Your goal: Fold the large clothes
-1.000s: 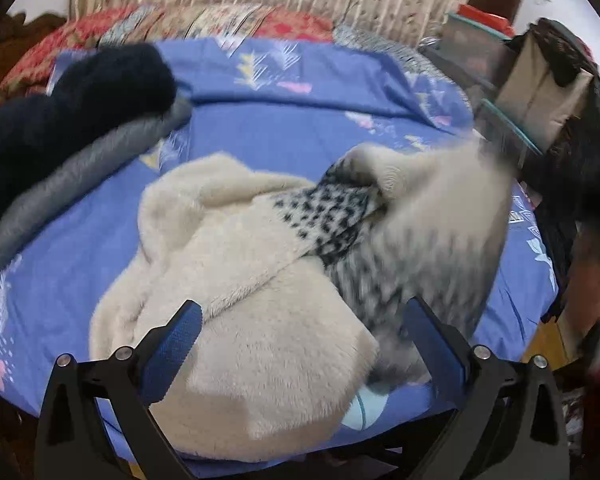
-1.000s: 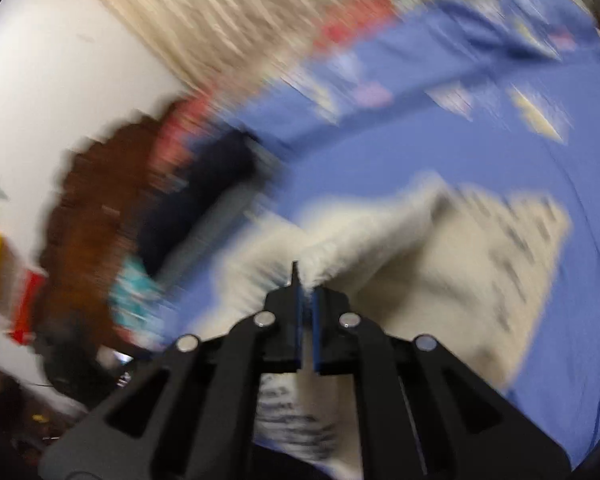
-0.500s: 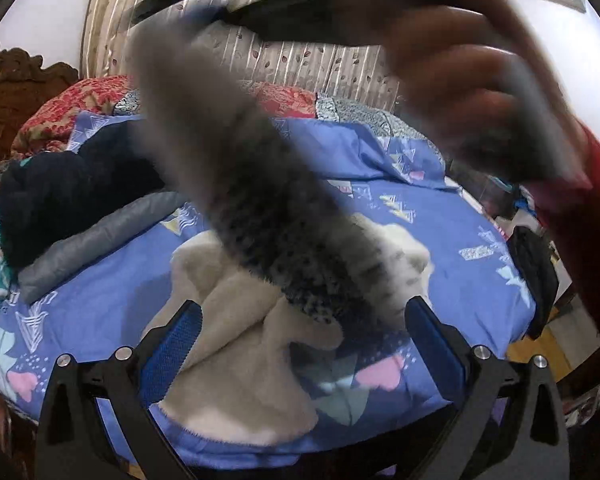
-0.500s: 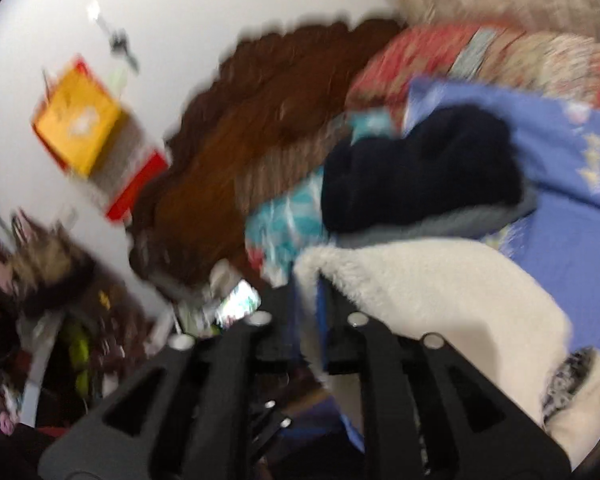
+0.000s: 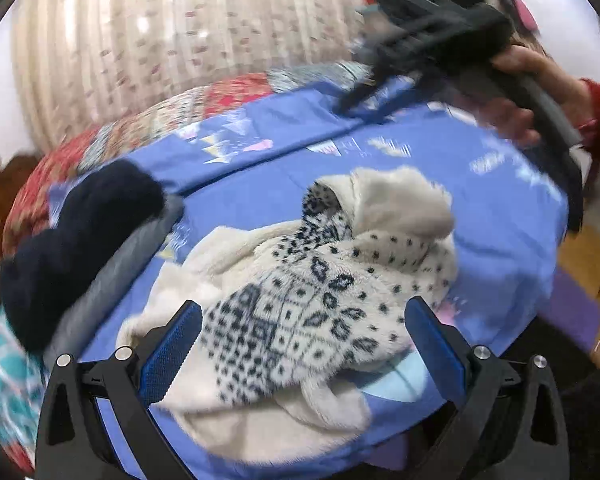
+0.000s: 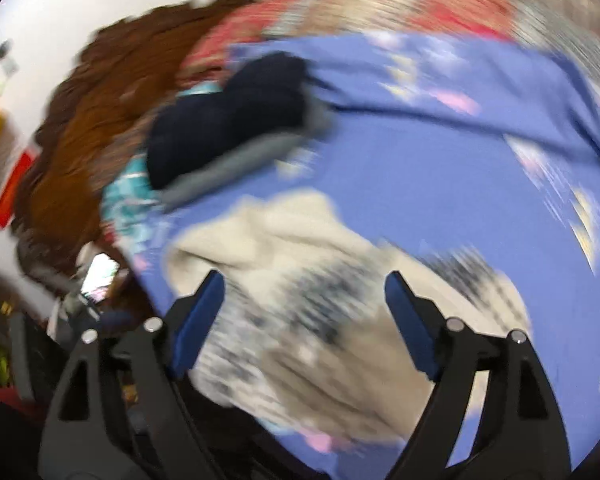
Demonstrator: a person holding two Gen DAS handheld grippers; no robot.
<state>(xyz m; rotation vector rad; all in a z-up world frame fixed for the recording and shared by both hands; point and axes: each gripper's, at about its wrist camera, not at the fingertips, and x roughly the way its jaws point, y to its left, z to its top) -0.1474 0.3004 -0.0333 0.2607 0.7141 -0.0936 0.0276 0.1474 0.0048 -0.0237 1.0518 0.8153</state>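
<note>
Setting: bedroom with a bed under a blue patterned bedsheet (image 5: 500, 216), a beige striped curtain (image 5: 180, 40) behind it and a carved brown wooden headboard (image 6: 100, 120) at one side.
Garment: cream fleece top with a black-and-white knitted pattern (image 5: 316, 304) lies crumpled near the sheet's front edge, patterned side up over plain cream folds; not yet flat or folded.
What changed: half a second ago this garment swung in the air, pinched by the right gripper; now it has landed in a heap and nothing holds it. By my reading the shake-out is over and the spreading step comes next.
Right gripper (image 6: 300, 312): its jaws have just been opening and now stand wide, nothing between the pads; the garment lies below them, blurred.
Right hand (image 5: 540, 92): in the left wrist view, raised over the far right of the bed, red sleeve at the wrist, gripper angled down toward the sheet.
Left gripper (image 5: 304, 344): jaws wide apart and empty, tilted down over the garment's near edge.
Other clothes: dark navy fluffy garment (image 5: 76, 240) stacked on a grey folded garment (image 5: 116, 272) by the sheet's left edge, apart from the cream top.
</note>
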